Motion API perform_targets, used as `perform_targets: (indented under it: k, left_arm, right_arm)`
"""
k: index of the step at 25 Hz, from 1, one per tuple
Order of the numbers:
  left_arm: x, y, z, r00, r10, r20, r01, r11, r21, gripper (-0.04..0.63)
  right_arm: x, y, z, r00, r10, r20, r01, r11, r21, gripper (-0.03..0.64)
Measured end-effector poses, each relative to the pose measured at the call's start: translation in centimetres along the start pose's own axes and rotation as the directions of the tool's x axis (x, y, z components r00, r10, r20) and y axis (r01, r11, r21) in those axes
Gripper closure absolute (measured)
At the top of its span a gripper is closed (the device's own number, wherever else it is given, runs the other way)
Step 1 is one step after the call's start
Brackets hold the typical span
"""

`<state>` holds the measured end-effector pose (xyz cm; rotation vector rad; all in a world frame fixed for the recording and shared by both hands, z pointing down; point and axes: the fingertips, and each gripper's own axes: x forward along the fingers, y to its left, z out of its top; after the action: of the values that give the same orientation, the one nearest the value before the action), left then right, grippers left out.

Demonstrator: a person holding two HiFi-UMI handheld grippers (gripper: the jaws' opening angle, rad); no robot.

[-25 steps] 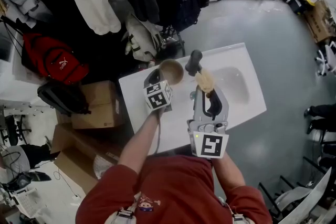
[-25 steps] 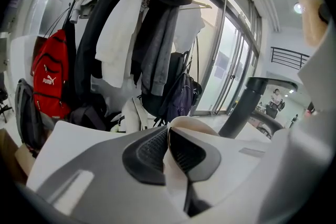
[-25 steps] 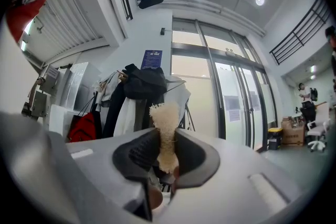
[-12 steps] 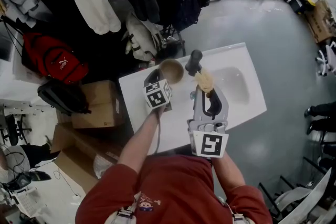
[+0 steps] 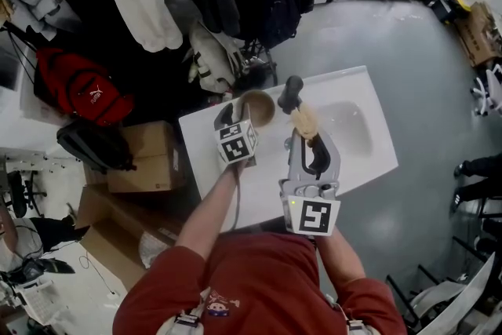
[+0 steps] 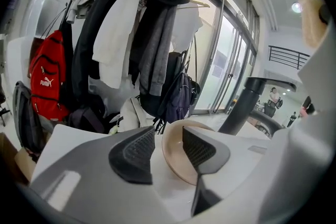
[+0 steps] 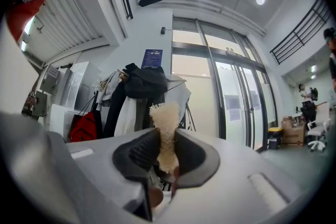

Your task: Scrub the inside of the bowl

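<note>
A tan bowl (image 5: 256, 106) (image 6: 177, 160) stands near the back left corner of the white sink counter (image 5: 259, 196). My left gripper (image 5: 234, 117) (image 6: 168, 140) reaches over its near rim. Its jaws are opening: the rim lies between them, and the left pad stands apart from it. My right gripper (image 5: 307, 137) (image 7: 167, 148) is held above the counter to the right of the bowl. It is shut on a pale, fibrous scrubber (image 5: 305, 120) (image 7: 166, 120) that sticks up beyond the pads.
A black faucet (image 5: 290, 92) (image 6: 247, 105) rises right of the bowl, beside the basin (image 5: 349, 125). Coats and bags (image 5: 196, 4) hang behind the counter. A red backpack (image 5: 78, 86) and cardboard boxes (image 5: 145, 157) sit to the left.
</note>
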<state>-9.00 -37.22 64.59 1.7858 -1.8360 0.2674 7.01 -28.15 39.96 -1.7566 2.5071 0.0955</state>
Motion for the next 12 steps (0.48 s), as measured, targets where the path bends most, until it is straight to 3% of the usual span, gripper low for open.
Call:
perform_targets:
  k: [12]
  left_arm:
    - [-3.8, -0.1, 2.8, 0.994, -0.023, 0.107, 0.015, 0.997, 0.074, 0.403]
  right_arm:
    - [-0.4, 1.0, 0.9, 1.000, 0.001, 0.017, -0.001, 1.000, -0.004, 0.538]
